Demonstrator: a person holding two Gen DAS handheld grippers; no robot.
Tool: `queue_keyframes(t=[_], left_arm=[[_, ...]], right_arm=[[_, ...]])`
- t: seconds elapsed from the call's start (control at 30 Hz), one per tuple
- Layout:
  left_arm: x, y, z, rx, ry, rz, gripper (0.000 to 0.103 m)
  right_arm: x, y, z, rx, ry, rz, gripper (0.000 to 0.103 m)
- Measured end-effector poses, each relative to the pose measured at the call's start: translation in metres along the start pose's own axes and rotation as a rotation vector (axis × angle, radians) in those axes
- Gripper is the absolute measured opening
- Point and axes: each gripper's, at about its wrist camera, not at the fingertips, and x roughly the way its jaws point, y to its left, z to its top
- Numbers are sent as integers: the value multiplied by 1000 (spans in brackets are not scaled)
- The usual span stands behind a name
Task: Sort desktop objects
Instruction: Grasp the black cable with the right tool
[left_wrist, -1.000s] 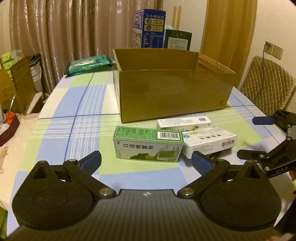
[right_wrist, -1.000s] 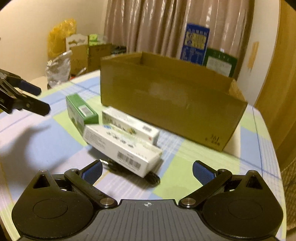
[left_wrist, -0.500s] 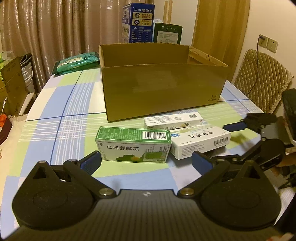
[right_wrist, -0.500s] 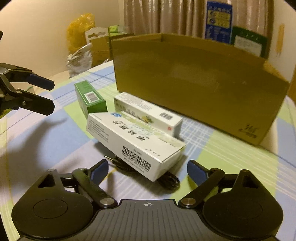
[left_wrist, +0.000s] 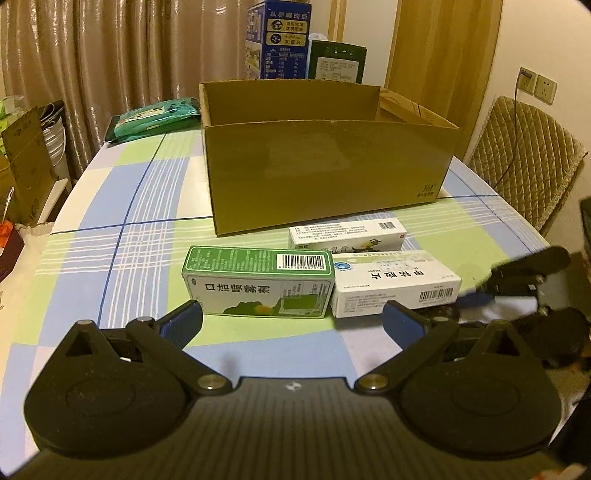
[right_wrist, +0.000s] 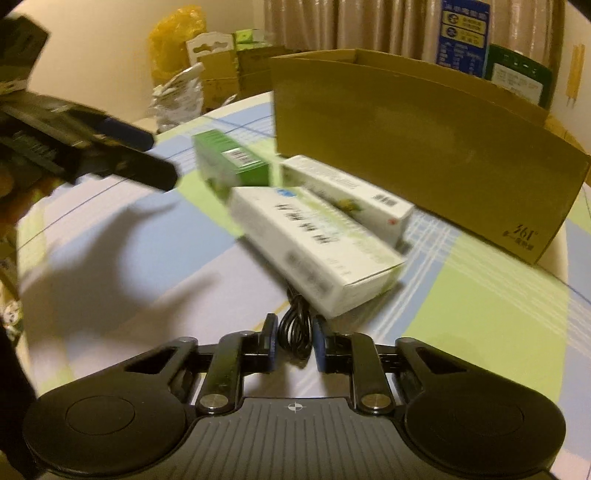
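Pick-up step in hand: my right tool (right_wrist: 294, 341), jaws just closing, clenches coiled black cable (right_wrist: 294, 328) lying on tabletop (right_wrist: 480, 295), partly under white carton (right_wrist: 317, 240). Cable's run points away from me, toward cardboard box (right_wrist: 424, 147). Next: lift clear without dragging carton. Left tool (left_wrist: 291, 319) hovers released, near green carton (left_wrist: 258, 282).
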Motion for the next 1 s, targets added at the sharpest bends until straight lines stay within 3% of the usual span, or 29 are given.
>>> queue_keyframes(t=[0.23, 0.4, 0.63, 0.77, 1.0], left_arm=[[-7, 2, -7, -20, 2, 7, 102], [-12, 3, -11, -27, -3, 10, 102], [-13, 3, -10, -50, -16, 2, 102], [-9, -3, -11, -33, -3, -3, 102], [5, -13, -14, -11, 34, -25, 102]], right_arm=[[-13, 40, -15, -11, 2, 29, 10], [-23, 55, -23, 3, -32, 0, 9], [-46, 19, -14, 144, -153, -198, 9], [-42, -14, -7, 222, -135, -334, 9], [-13, -39, 8, 168, -71, -341, 9]])
